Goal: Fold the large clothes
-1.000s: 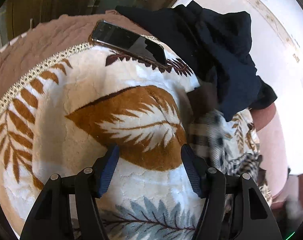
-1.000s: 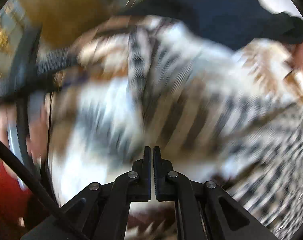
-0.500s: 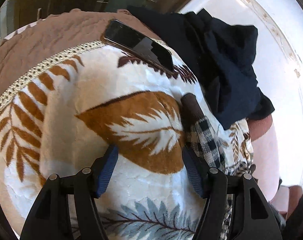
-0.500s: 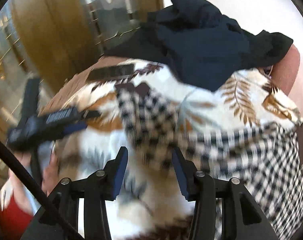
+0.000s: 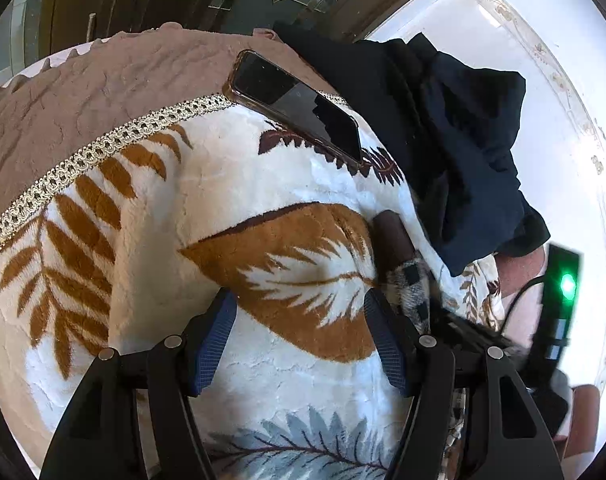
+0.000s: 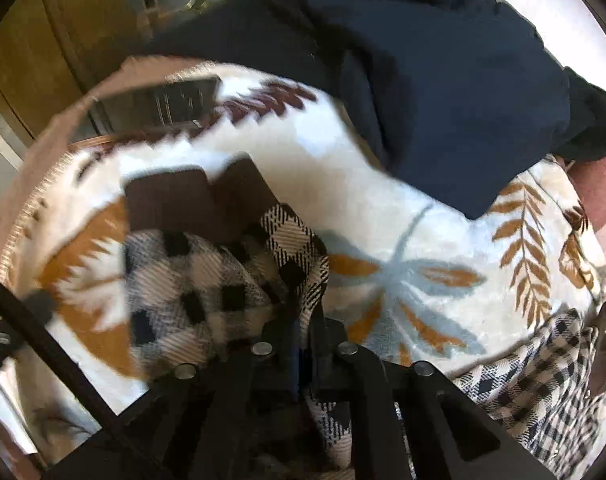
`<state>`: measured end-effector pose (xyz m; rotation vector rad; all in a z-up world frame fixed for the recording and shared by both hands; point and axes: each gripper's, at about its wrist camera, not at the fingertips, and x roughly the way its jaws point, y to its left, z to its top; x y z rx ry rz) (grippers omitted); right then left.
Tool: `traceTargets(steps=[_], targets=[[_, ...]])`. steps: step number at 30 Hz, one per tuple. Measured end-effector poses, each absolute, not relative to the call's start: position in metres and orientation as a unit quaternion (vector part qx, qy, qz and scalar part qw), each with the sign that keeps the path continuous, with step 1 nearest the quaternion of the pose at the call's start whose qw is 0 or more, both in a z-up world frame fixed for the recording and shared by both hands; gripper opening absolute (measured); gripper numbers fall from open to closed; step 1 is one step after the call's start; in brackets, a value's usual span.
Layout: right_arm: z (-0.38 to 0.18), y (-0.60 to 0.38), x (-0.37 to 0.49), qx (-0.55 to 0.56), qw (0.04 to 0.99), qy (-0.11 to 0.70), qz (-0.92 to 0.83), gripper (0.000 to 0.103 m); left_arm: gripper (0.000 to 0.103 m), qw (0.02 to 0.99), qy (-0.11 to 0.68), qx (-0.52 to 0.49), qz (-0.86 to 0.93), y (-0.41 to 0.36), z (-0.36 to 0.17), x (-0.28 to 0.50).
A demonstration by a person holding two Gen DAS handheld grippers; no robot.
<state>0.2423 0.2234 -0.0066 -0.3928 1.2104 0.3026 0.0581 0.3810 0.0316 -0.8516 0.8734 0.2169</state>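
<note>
Left wrist view. The left gripper (image 5: 301, 336) hangs over a plush blanket (image 5: 231, 184) printed with brown and grey-blue leaves; its fingers (image 5: 215, 340) stand spread apart with nothing between them, only the large brown leaf of the blanket below. A phone (image 5: 297, 106) lies screen up at the far edge of the white part of the blanket, across the gold trim. To the far right a dark navy garment (image 5: 463, 140) sits in a heap, touching the phone's right end. The checked shirt (image 5: 409, 284) — the task's garment — shows only as a small bunch just right of the right finger, with a brown cuff or collar piece pointing away from the camera. At the right edge a black device with a green light (image 5: 565, 284) is partly in view, blurred.

Right wrist view. The right gripper (image 6: 303, 340) has its fingers pressed together on a fold of the checked shirt (image 6: 295, 248), the black-and-white cloth running up from between the pads. The bunch of shirt lies near left of centre on the blanket (image 6: 383, 200), its brown parts at the far side; more checked cloth lies at the near right. The navy garment (image 6: 443, 80) fills the far right — the phone (image 6: 159, 102) is blurred at the far left.
</note>
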Motion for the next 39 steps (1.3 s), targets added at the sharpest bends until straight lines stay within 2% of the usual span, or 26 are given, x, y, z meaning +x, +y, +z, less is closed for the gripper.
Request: traceTargets(steps=[7,11,13,15,16,23,30,34,39], targets=[[0.045,0.273,0.265,-0.237,0.844,0.467,0.115,0.004,0.065,0.814,0.405,-0.402,0.109,0.386,0.030,0.057],[0.039,0.287,0.289,-0.227,0.848,0.468,0.100,0.010,0.065,0.815,0.404,-0.400,0.114,0.389,0.029,0.057],[0.040,0.287,0.294,-0.220,0.847,0.473,0.103,0.029,0.065,0.816,0.405,-0.395,0.115,0.388,0.029,0.058],[0.054,0.279,0.291,-0.206,0.858,0.459,0.106,0.042,0.065,0.818,0.405,-0.392,0.116,0.388,0.030,0.059],[0.055,0.269,0.291,-0.205,0.862,0.453,0.103,0.044,0.065,0.818,0.405,-0.392,0.117,0.388,0.030,0.059],[0.097,0.172,0.265,-0.201,0.868,0.451,0.053,0.044,0.065,0.816,0.405,-0.396,0.117,0.388,0.030,0.058],[0.065,0.106,0.199,-0.141,0.847,0.508,0.067,0.045,0.065,0.817,0.407,-0.390,0.118,0.386,0.030,0.057],[0.039,0.106,0.183,-0.163,0.840,0.516,0.052,0.046,0.065,0.820,0.408,-0.382,0.126,0.381,0.030,0.057],[0.040,0.162,0.195,-0.190,0.841,0.493,0.116,0.047,0.065,0.821,0.410,-0.375,0.132,0.377,0.031,0.058]])
